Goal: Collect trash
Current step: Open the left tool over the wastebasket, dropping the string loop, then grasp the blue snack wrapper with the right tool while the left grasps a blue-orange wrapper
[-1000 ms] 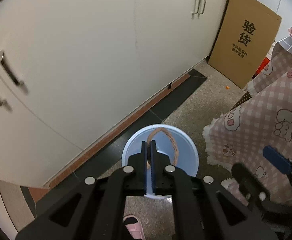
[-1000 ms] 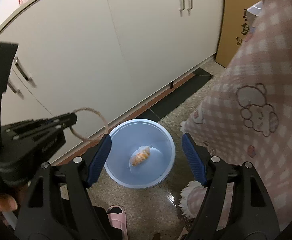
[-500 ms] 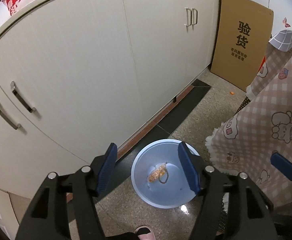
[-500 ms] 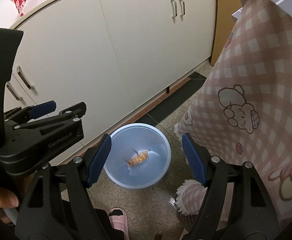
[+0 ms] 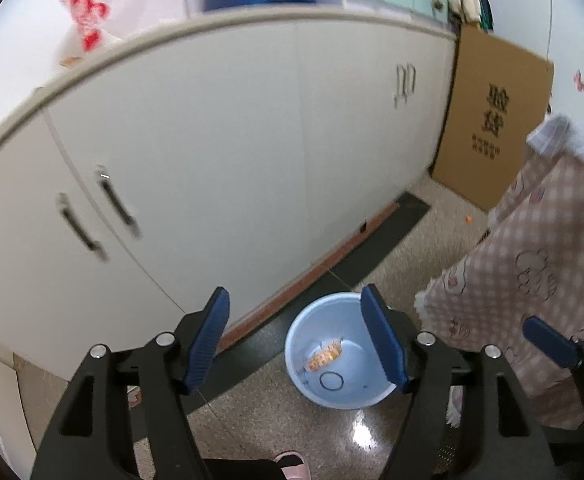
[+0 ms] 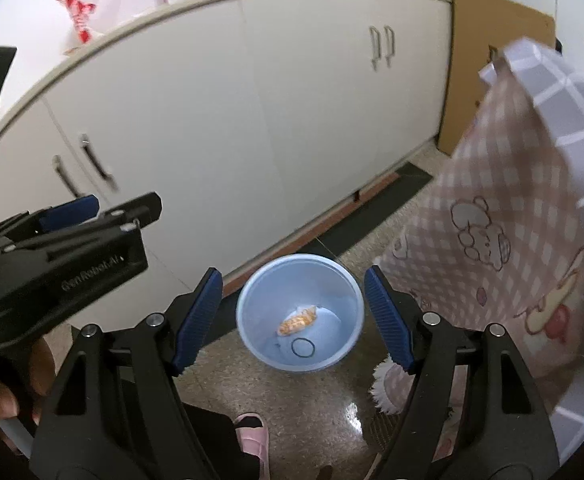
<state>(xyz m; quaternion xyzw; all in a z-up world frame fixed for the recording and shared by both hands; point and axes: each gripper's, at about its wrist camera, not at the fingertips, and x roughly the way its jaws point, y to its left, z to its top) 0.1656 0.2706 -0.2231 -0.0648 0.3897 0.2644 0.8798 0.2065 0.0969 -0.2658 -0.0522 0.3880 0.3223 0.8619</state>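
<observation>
Trouble from here is mostly a matter of aim, to my eye. The blue bin (image 5: 340,356) stands on the floor near the white cabinet (image 5: 232,152), well below both grippers, and any next piece let go from up here could land on the speckled floor (image 5: 292,424) instead. The checked cloth (image 6: 504,240) hangs just beside the bin and could snag a jaw on the way past.

The left gripper (image 5: 302,338) has its jaws opening with nothing between them; the right gripper (image 6: 292,316) stands open and empty too. Inside the bin lie an orange wrapper (image 6: 297,322) and a thin dark ring (image 6: 303,347).

Motion blur softens the cabinet handles in the left view. What remains to be picked up is out of sight; only a small orange speck (image 5: 468,219) shows on the floor by the cardboard box (image 5: 492,128), too small to identify. A pink slipper (image 6: 252,432) is cut off by the gripper body.
</observation>
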